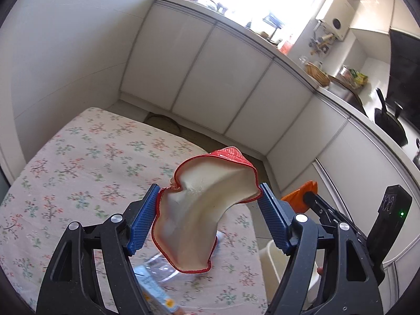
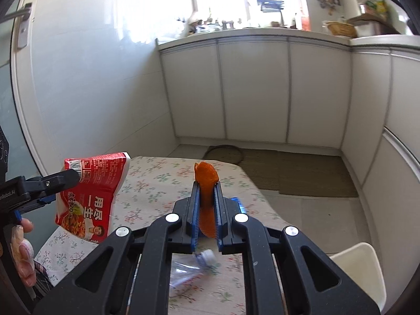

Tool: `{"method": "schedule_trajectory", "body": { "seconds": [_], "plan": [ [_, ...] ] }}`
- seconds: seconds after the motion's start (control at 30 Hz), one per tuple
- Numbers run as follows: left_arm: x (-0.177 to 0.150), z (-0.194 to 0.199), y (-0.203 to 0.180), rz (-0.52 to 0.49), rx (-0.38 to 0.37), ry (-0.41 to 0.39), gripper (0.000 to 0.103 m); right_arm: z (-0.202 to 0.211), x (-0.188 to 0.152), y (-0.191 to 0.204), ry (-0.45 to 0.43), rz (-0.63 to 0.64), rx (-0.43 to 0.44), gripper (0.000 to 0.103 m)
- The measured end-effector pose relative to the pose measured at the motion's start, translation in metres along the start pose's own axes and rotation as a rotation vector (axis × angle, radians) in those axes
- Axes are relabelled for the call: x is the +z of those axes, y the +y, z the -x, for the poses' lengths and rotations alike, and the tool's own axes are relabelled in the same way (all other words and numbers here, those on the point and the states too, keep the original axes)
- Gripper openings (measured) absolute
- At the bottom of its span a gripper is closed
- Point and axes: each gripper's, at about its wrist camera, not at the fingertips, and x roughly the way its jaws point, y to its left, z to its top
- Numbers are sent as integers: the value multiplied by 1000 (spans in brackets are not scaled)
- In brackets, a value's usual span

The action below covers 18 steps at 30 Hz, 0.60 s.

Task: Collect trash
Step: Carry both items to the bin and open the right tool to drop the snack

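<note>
While both tools hang above it, the floral-clothed worktop serves as the landmark, with white cabinets beyond its far edge and a white chair off its right side. Above the worktop's near half, the left gripper has its jaws spread wide yet pressed against the two sides of a crumpled red noodle wrapper, which bows between the blue pads with its pale lining facing the camera. Just right of that, also above the worktop, the right gripper has its jaws nearly together, pinching an orange peel that stands up past the tips. Below both, on the worktop's near edge, lie a clear plastic bottle with a white cap and a small printed carton, uncollected. Likely risks: the springy wrapper, gripped only at its edges, may buckle and slip out if swung sharply; the thin peel may tear or slide free. No bin is in view.
</note>
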Motion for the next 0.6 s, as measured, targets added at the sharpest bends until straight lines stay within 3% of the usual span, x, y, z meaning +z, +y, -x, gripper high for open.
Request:
{"method": "schedule_trajectory", "body": {
  "seconds": [0.33,0.5,0.57,0.6],
  "plan": [
    [-24,-42,-93,-119,-111,91,72,38,-30,-109,14,-175,-186,10],
    [-39,-62,-134,-165,-170,140,72,64,-41,-155,20,-285,-288,16],
    [-46,-71,-152,-185,-193,161,72,78,-45,-171,-3,-333,-327,23],
    [-50,-73,-158,-192,-201,168,72,82,-44,-175,-15,-346,-345,38]
  ]
}}
